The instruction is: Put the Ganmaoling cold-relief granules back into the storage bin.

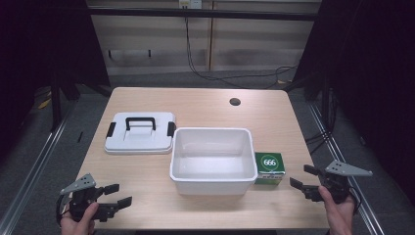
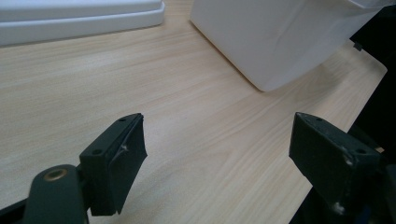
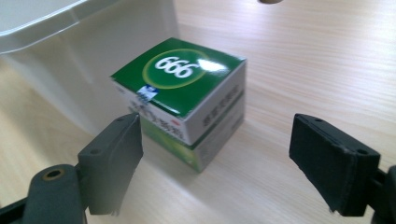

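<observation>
A small green and white box (image 1: 269, 168) marked 666 stands on the table against the right side of an open white bin (image 1: 214, 182). In the right gripper view the box (image 3: 184, 98) sits just beyond the spread jaws of my right gripper (image 3: 217, 163). That right gripper (image 1: 304, 180) is open, a short way right of the box, held by a hand at the table's right edge. My left gripper (image 1: 116, 196) is open near the front left corner, with nothing between its jaws. The left gripper (image 2: 217, 158) faces bare table and the bin's wall (image 2: 275, 42).
A white lid (image 1: 140, 132) with a black handle and black clips lies flat left of the bin, its edge (image 2: 79, 21) at the top of the left gripper view. A round cable hole (image 1: 235, 102) is in the table's far part. Metal rails run along both sides.
</observation>
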The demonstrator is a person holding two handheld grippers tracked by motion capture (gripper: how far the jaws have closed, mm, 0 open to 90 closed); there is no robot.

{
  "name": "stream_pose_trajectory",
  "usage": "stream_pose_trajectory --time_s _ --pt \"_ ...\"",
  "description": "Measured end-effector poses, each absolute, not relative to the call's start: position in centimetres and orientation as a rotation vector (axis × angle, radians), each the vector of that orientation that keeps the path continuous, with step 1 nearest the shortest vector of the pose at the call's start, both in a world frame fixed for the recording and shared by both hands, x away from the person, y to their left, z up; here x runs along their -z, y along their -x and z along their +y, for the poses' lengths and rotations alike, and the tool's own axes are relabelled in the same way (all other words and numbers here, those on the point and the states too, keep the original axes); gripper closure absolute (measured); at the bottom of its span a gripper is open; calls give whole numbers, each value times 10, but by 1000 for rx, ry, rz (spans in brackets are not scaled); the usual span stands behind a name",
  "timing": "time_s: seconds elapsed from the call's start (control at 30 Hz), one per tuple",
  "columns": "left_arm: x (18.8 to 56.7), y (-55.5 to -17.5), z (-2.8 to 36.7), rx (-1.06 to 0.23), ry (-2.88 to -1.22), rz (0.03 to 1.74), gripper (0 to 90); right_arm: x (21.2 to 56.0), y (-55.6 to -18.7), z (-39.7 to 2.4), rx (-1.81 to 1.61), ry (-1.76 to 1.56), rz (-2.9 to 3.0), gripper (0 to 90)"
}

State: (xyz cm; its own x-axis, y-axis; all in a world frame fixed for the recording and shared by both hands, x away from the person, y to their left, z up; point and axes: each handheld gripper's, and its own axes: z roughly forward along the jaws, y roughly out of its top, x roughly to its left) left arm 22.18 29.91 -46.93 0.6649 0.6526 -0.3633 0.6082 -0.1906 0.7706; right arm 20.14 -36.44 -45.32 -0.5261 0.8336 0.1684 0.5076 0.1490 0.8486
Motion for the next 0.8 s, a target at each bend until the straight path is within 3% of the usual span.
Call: stream_pose_trajectory --time_s 0.13,0.47,0.8 --pt "469 -222 300 -60 -1875 994 186 453 -202 -362 -1340 -1267 2097 132" --pt "469 -222 300 -64 -1876 995 186 452 -202 -354 -1353 -1196 2147 135" --pt "470 -221 300 -60 -1882 995 186 430 -212 -344 -1210 -1128 2285 135"
